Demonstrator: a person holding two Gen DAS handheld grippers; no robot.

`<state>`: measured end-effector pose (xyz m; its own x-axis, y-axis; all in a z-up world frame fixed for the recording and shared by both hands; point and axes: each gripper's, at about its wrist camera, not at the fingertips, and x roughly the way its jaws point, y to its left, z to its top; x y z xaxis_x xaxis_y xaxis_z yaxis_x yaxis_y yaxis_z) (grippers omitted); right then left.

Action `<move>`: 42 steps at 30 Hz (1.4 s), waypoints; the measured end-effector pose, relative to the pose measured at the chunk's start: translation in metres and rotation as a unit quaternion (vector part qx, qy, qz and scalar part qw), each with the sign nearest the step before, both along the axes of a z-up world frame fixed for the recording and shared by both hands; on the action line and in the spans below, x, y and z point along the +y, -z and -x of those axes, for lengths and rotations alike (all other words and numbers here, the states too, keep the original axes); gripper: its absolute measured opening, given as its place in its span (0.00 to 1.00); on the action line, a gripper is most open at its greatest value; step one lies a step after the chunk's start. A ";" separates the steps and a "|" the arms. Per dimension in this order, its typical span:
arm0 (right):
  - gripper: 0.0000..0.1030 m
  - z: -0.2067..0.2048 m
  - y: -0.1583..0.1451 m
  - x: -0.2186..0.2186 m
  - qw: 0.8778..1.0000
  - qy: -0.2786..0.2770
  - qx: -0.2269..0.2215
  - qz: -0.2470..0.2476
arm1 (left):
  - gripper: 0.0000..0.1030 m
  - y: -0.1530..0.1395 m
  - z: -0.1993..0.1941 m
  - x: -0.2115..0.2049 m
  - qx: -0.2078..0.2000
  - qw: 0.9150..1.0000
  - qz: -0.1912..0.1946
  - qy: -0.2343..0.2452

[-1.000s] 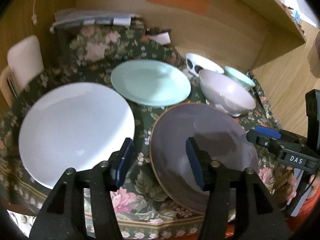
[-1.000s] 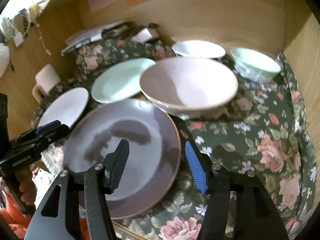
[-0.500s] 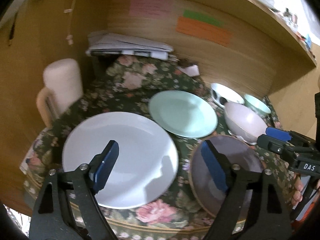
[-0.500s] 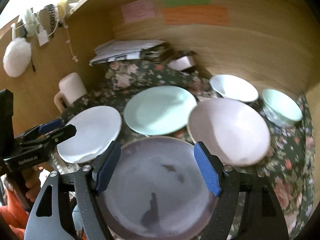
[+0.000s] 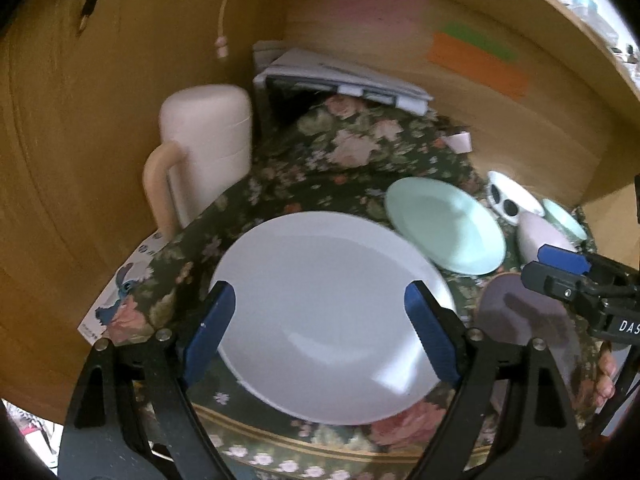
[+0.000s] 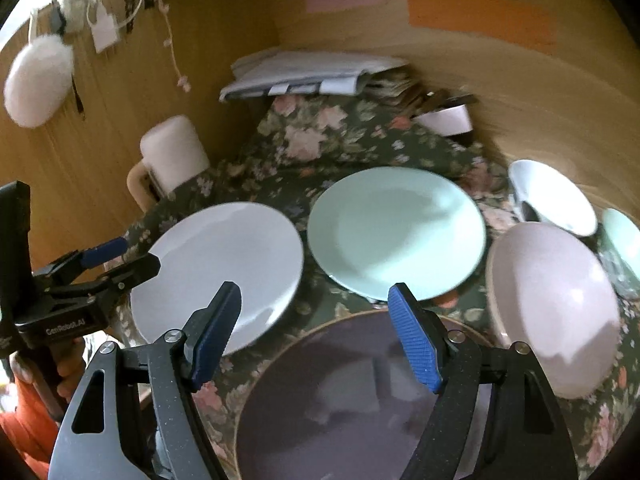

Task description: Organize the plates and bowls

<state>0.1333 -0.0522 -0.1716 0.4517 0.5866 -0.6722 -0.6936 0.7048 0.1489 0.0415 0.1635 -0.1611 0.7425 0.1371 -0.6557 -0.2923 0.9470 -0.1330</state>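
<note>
Both grippers hang wide open over the flowered tablecloth (image 5: 348,148), gripping nothing and touching nothing. The left gripper (image 5: 320,336) is spread across the white plate (image 5: 328,312), its blue pads showing over the plate's left and right edges. The right gripper (image 6: 314,336) is just as loose, held above the far rim of the purple plate (image 6: 360,400), which lies nearest on the cloth.

Beyond the purple plate and slightly right of the white one sits the mint plate (image 6: 396,232); the white and mint plates lie just beside each other. To the right of the purple plate stands the pale pink bowl (image 6: 552,312), with a white bowl (image 6: 552,200) farther back and a mint bowl (image 6: 624,236) at the right edge.

The left camera shows the white bowl's outside wall with dark spots on it, and a cartoon-printed paper (image 5: 124,292) poking out from under the cloth at the near left. The right camera shows the bowls' insides instead, plus a white fluffy ball (image 6: 38,80) hanging on the wooden wall. Both views catch the cream jug (image 5: 204,152) at the far left and a stack of papers (image 6: 312,72) at the back.
</note>
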 end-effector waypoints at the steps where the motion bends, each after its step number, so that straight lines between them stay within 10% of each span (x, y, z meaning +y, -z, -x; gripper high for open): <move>1: 0.71 -0.002 0.002 0.005 1.000 -0.004 0.003 0.005 | 0.85 0.003 0.000 0.004 0.003 1.000 0.002 -0.002; 13: 0.71 -0.022 0.029 0.048 0.997 -0.035 0.046 0.058 | 0.84 0.033 0.001 0.045 0.043 0.998 0.025 -0.025; 19: 0.70 -0.032 0.035 0.058 0.995 -0.039 0.064 0.067 | 0.65 0.044 -0.004 0.054 0.056 0.997 0.043 -0.018; 29: 0.32 -0.043 0.050 0.075 0.990 -0.061 0.093 0.085 | 0.48 0.048 -0.004 0.059 0.052 0.997 0.051 -0.012; 42: 0.30 -0.044 0.053 0.079 0.990 -0.068 0.093 0.079 | 0.36 0.050 -0.009 0.057 0.046 0.996 0.070 -0.007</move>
<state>0.1777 0.0264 -0.2247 0.2354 0.5139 -0.8249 -0.7546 0.6315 0.1781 0.0504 0.2208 -0.2110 0.6775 0.0489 -0.7339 -0.3223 0.9166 -0.2366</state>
